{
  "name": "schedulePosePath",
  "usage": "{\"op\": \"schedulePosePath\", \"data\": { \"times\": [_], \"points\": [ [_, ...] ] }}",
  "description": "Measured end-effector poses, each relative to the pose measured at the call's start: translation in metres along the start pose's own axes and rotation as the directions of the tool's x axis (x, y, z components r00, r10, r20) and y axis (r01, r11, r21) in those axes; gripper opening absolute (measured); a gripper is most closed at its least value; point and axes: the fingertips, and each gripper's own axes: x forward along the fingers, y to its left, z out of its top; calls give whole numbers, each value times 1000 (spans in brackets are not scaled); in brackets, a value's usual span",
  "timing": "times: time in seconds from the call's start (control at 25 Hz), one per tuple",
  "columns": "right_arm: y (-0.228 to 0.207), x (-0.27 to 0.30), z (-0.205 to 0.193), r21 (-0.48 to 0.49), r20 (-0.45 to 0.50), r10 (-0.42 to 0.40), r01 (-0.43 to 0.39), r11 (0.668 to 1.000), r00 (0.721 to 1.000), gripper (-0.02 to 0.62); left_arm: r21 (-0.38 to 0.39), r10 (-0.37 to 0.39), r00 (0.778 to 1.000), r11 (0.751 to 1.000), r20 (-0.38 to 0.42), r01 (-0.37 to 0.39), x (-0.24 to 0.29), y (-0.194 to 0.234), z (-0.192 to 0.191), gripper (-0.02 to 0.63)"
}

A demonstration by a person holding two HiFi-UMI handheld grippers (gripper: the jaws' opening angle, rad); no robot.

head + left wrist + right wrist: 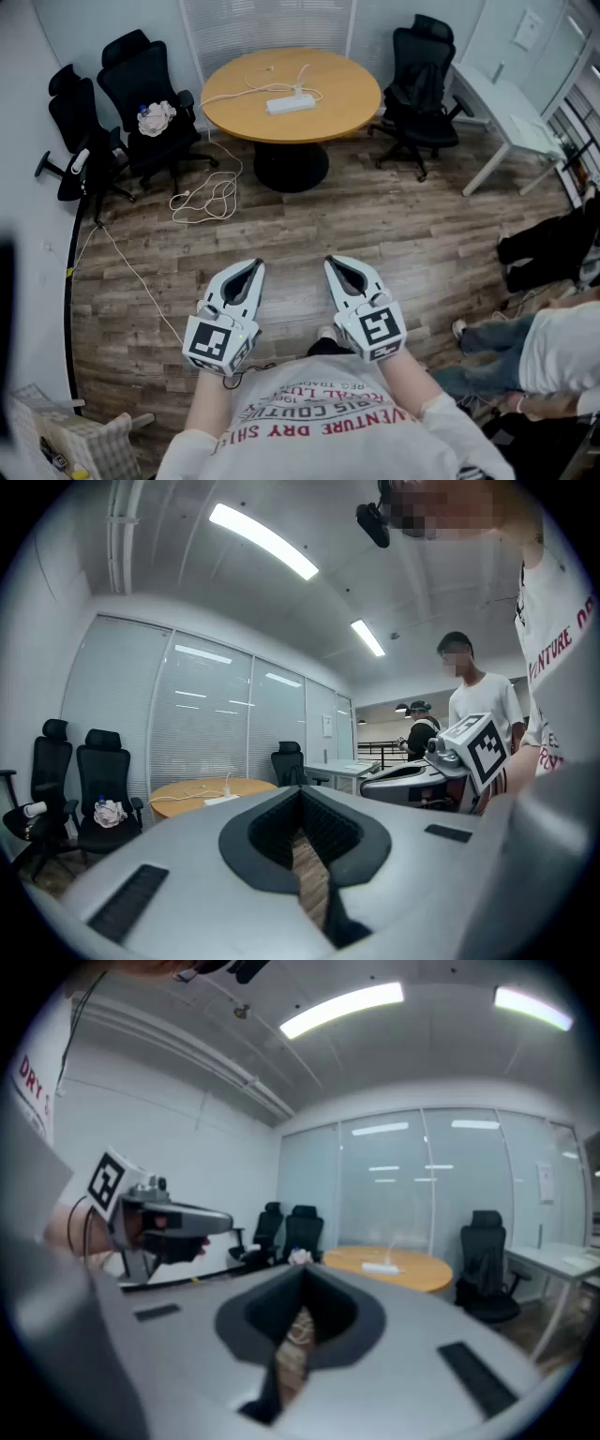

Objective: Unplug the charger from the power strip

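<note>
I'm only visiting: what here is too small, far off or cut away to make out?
Charger on the power strip, head view: too small and far to tell which socket it fills.
White bundle on the black chair, head view: too small to identify.
Floor cable, head view: too thin to trace to the strip.
Person at the right edge, head view: cut off by the frame.

Long ceiling strips (262, 541) light the room evenly, bright and cool; shadows on the wood floor (375, 234) are faint. The glass wall (422, 1176) mirrors the strips. Both gripper views bow hard and fall to black corners. The right claw (302, 1288) looks soft and blurred; the head view is sharp mid-frame, smeared dark at left.
</note>
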Motion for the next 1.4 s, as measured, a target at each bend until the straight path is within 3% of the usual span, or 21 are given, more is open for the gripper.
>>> {"op": "schedulePosePath", "data": {
  "times": [0.6, 1.12, 1.4],
  "points": [
    [-35, 30, -3, 22, 6, -14, 14, 1000, 1000, 26, -36, 7, 1000, 999, -22, -8, 43, 20, -12, 29],
    [-136, 71, -8, 3, -11, 71, -71, 997, 997, 26, -55, 86, 996, 995, -10, -86, 149, 30, -7, 29],
    [-179, 130, -17, 25, -42, 74, -73, 997, 996, 26, -71, 70, 996, 995, -52, -74, 211, 71, -22, 29]
  ]
}}
